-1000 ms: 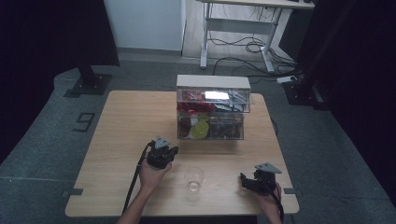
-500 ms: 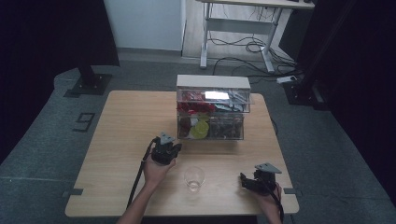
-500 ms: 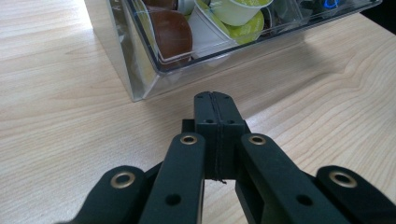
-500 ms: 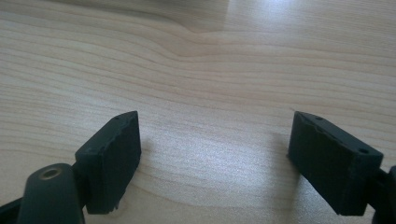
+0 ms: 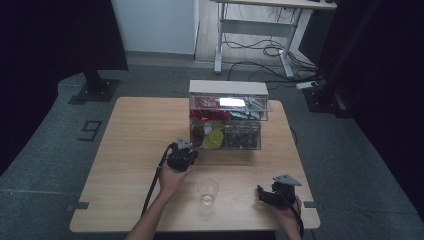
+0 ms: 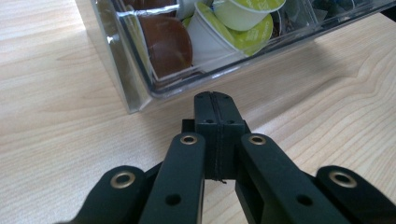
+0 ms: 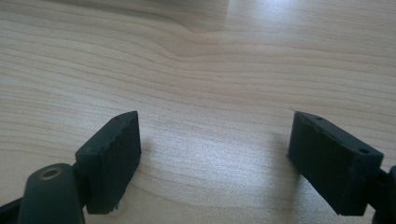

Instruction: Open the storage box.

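Clear box (image 5: 225,122), one cup (image 5: 208,190) (two grippers)

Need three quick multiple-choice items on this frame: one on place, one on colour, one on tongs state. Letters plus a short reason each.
1. Where does the clear cup stand?
A. inside the clear box
B. on the table between the two hands
C. on the floor

2. What colour are the lids of the pods nearest the left tongs?
A. yellow-green
B. blue
C. white

3. How do the left tongs and right tongs stand?
A. both open
B. left open, right shut
C. left shut, right open

Key: 1 B, the high view shows the cup on bare wood between the hands, in front of the clear box. 2 A, the lids behind the box wall are yellow-green. 3 C, left pads meet with nothing between; right pads stand wide apart over the table.
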A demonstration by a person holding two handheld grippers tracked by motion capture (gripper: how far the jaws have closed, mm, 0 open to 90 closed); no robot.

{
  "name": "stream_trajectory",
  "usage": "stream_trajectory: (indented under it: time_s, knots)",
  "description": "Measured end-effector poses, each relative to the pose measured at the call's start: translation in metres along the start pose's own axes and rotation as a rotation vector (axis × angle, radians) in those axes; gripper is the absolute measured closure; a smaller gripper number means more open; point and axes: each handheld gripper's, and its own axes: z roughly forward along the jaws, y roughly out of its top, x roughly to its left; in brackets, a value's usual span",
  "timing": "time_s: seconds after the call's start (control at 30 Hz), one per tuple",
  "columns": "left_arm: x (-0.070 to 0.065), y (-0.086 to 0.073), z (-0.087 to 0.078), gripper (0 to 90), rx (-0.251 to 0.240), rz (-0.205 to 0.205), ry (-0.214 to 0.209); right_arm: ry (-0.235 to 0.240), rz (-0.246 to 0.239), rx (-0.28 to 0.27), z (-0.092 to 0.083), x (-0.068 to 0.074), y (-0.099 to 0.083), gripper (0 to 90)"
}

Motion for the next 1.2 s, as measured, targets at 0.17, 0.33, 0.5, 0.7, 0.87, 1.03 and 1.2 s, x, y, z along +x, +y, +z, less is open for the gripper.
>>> stream_trajectory:
  time_s: [0.17, 0.33, 0.5, 0.7, 0.87, 1.03, 1.2]
  knots:
    - [0.0, 0.002, 0.006, 90.0, 0.011, -0.006, 0.008, 0.0, 0.0, 0.0, 0.0, 0.0, 0.0, 17.2]
    - [0.002, 0.002, 0.011, 90.0, 0.017, -0.011, 0.013, 0.001, 0.0, 0.0, 0.0, 0.0, 0.0, 17.2]
    - [0.004, 0.003, 0.011, 90.0, 0.025, -0.014, 0.014, 0.001, 0.0, 0.0, 0.0, 0.0, 0.0, 17.2]
    - [0.003, 0.004, 0.008, 90.0, 0.024, -0.01, 0.01, 0.001, 0.0, 0.0, 0.0, 0.0, 0.0, 17.2]
    - [0.001, 0.005, 0.003, 90.0, 0.012, -0.012, 0.001, 0.001, 0.0, 0.0, 0.0, 0.0, 0.0, 17.2]
    - [0.0, 0.006, 0.001, 90.0, 0.011, -0.014, 0.0, 0.001, 0.0, 0.0, 0.0, 0.0, 0.0, 17.2]
    - [-0.003, 0.008, -0.002, 90.0, 0.009, -0.006, -0.001, 0.001, 0.0, 0.0, 0.0, 0.0, 0.0, 17.2]
